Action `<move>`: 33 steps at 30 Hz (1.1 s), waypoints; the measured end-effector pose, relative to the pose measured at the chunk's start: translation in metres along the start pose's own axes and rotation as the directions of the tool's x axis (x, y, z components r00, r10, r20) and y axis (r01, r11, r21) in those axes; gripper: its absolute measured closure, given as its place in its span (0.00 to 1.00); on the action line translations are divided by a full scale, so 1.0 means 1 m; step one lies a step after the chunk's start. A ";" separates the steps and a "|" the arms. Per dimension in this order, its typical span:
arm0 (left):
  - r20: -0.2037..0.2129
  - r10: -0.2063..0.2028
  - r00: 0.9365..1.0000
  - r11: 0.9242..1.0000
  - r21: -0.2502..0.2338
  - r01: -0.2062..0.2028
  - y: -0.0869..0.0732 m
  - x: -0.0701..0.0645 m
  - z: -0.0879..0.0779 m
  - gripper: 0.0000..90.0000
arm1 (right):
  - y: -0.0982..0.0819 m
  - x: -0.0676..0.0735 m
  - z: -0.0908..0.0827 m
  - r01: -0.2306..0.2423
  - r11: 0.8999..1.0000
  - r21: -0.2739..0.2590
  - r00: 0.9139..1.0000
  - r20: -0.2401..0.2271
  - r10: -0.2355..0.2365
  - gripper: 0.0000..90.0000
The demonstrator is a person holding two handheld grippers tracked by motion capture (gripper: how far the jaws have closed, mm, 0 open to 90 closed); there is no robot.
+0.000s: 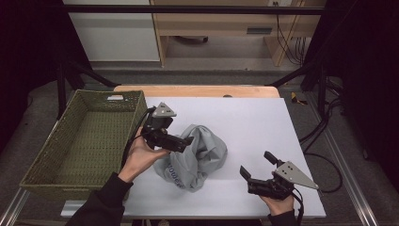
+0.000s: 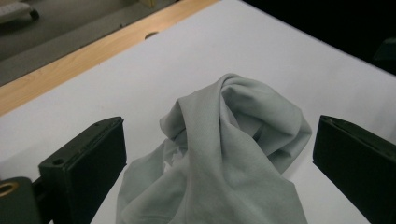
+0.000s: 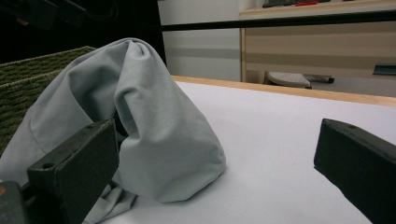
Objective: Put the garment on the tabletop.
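Two grippers up, both with jaws spread wide, gripping nothing. Left gripper (image 1: 181,141) hovering at left edge of crumpled grey cloth (image 1: 197,155), jaws either side of the bunched fabric in left gripper view. Cloth heaped mid-table on white sheet (image 1: 263,122), just right of green woven basket (image 1: 61,146). Right gripper (image 1: 256,168) near front right, well apart from cloth, pointed toward it.

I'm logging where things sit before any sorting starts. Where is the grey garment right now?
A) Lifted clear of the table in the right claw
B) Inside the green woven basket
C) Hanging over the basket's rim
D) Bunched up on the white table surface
D: the grey garment lies crumpled on the white table surface, beside the green woven basket, while the right claw is open and apart from it.
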State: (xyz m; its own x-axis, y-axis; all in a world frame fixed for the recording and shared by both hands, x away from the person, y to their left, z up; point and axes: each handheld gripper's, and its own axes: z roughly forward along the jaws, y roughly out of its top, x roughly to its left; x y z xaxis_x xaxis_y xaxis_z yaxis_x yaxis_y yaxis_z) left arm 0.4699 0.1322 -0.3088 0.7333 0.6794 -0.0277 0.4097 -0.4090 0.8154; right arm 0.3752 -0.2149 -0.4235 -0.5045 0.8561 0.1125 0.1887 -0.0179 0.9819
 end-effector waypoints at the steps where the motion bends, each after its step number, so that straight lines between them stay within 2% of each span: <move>1: -0.003 -0.003 1.000 1.000 -0.021 0.003 -0.004 0.000 -0.002 0.03 | 0.000 -0.001 0.000 0.003 1.000 0.001 1.000 -0.003 -0.003 0.00; 7: -0.023 -0.002 1.000 0.993 -0.116 -0.001 -0.027 -0.005 -0.013 0.02 | 0.000 -0.001 0.000 0.006 1.000 0.002 1.000 0.002 -0.006 0.00; 12: -0.004 -0.016 1.000 0.981 -0.195 0.015 -0.050 -0.008 -0.020 0.03 | 0.000 -0.001 -0.001 0.009 1.000 0.002 1.000 0.001 -0.009 0.00; 17: -0.033 -0.023 0.999 0.968 -0.251 0.014 -0.070 -0.008 -0.024 0.03 | 0.000 0.000 0.000 0.004 1.000 0.001 1.000 0.002 -0.004 0.00; 26: -0.032 -0.050 0.998 0.956 -0.291 0.039 -0.102 -0.009 -0.038 0.04 | -0.001 0.000 -0.001 0.010 1.000 -0.003 1.000 -0.002 -0.010 0.00; 27: -0.040 -0.053 0.998 0.954 -0.297 0.038 -0.105 -0.009 -0.040 0.04 | -0.001 0.000 -0.001 0.006 1.000 0.002 1.000 -0.005 -0.006 0.00; 33: -0.028 -0.072 0.997 0.939 -0.339 0.058 -0.119 -0.005 -0.051 0.03 | -0.001 0.000 -0.002 0.010 1.000 -0.002 1.000 -0.003 -0.010 0.00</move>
State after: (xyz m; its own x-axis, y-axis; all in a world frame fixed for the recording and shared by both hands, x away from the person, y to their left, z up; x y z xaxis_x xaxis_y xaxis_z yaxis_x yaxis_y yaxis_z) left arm 0.3896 0.2082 -0.3765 0.6860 0.7242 -0.0701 0.2434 -0.1377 0.9601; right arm 0.3735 -0.2157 -0.4244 -0.5089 0.8546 0.1032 0.1821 -0.0103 0.9832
